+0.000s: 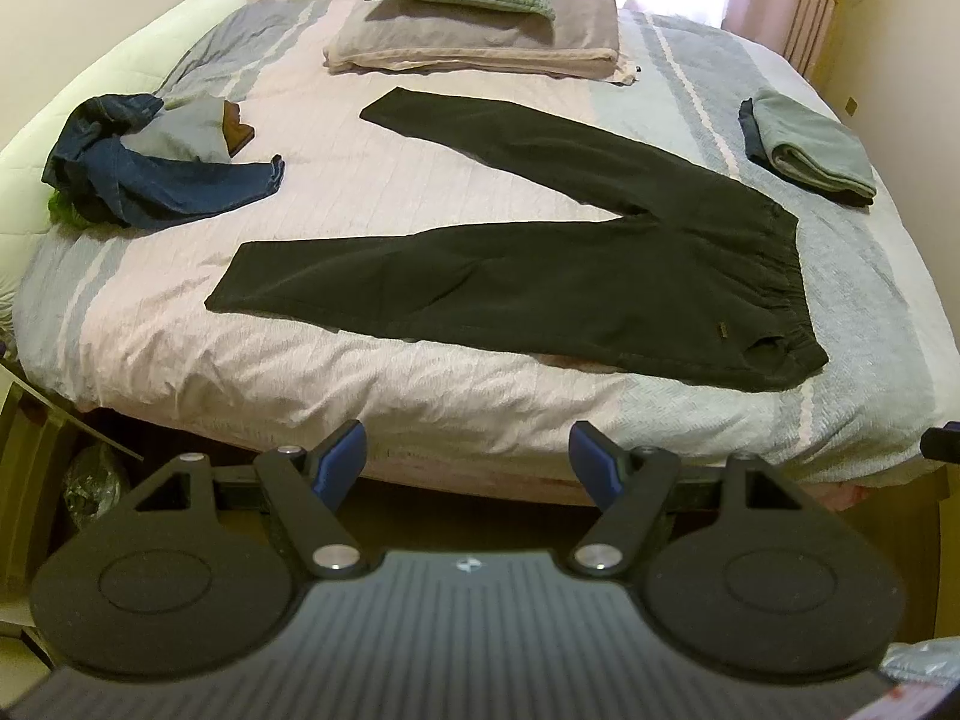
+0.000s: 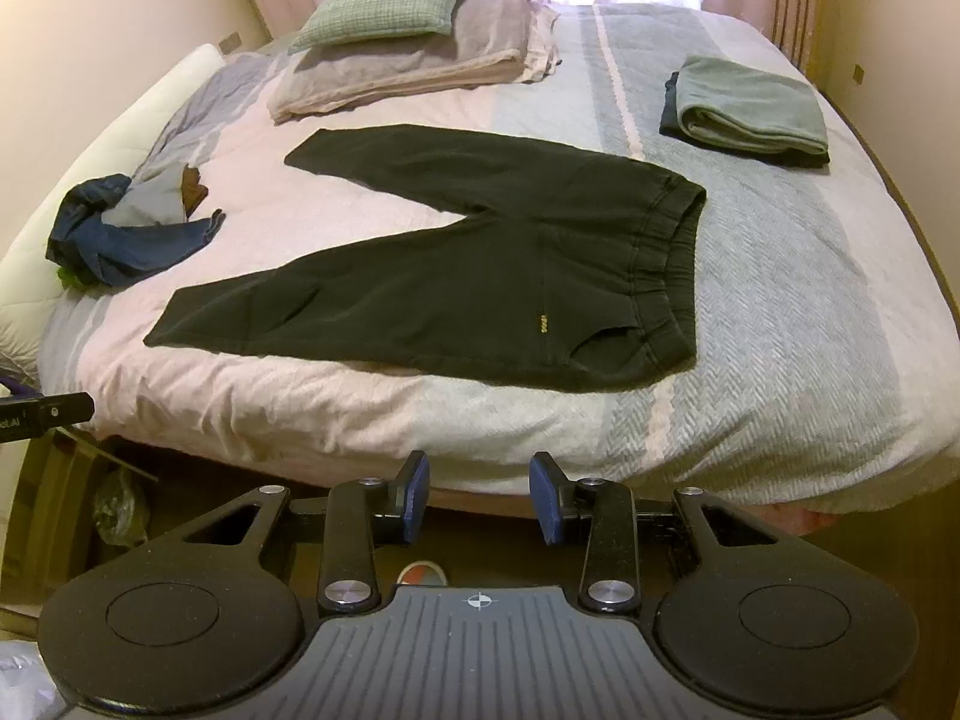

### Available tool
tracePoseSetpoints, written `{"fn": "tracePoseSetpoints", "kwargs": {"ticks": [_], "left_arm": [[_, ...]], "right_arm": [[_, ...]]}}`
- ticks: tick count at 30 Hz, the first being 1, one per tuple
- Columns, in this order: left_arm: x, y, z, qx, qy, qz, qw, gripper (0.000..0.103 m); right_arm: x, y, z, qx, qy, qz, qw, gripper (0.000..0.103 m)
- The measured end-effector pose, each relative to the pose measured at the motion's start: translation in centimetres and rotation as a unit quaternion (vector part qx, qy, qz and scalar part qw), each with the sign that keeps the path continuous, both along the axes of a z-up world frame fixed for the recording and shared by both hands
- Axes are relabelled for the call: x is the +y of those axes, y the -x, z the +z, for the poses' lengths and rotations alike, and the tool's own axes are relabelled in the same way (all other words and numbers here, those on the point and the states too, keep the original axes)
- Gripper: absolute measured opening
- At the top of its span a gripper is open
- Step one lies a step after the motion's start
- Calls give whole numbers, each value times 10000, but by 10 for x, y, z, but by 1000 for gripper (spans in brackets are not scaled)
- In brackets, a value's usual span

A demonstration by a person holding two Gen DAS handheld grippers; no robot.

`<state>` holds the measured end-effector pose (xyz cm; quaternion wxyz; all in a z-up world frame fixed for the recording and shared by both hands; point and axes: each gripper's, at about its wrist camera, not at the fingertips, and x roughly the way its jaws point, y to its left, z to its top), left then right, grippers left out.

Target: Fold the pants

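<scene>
Black pants (image 1: pixel 540 276) lie flat on the bed, legs spread in a V toward the left and the elastic waistband at the right; in the right wrist view the pants (image 2: pixel 456 294) look the same. My left gripper (image 1: pixel 468 462) hangs off the bed's near edge, below the pants, jaws wide apart with nothing between them. My right gripper (image 2: pixel 480 495) also stays short of the bed edge, jaws partly apart and empty. Neither gripper touches the pants.
A striped pink and grey bedspread (image 1: pixel 372 372) covers the bed. Crumpled blue jeans (image 1: pixel 150 168) lie at the left, a folded grey-green garment stack (image 1: pixel 810 147) at the right, and a green pillow on folded blankets (image 1: pixel 474 12) at the back. Curtains hang behind.
</scene>
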<state>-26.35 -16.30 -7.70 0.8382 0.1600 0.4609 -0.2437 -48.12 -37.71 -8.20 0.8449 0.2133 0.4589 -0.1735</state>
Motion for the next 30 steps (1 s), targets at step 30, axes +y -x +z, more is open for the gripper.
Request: {"fn": "tracePoseSetpoints", "kwargs": {"ticks": [30], "left_arm": [[-112, -208, -60, 172, 19, -862, 9961, 74]], "right_arm": [[-128, -118, -59, -58, -288, -1211, 9922, 34]]}}
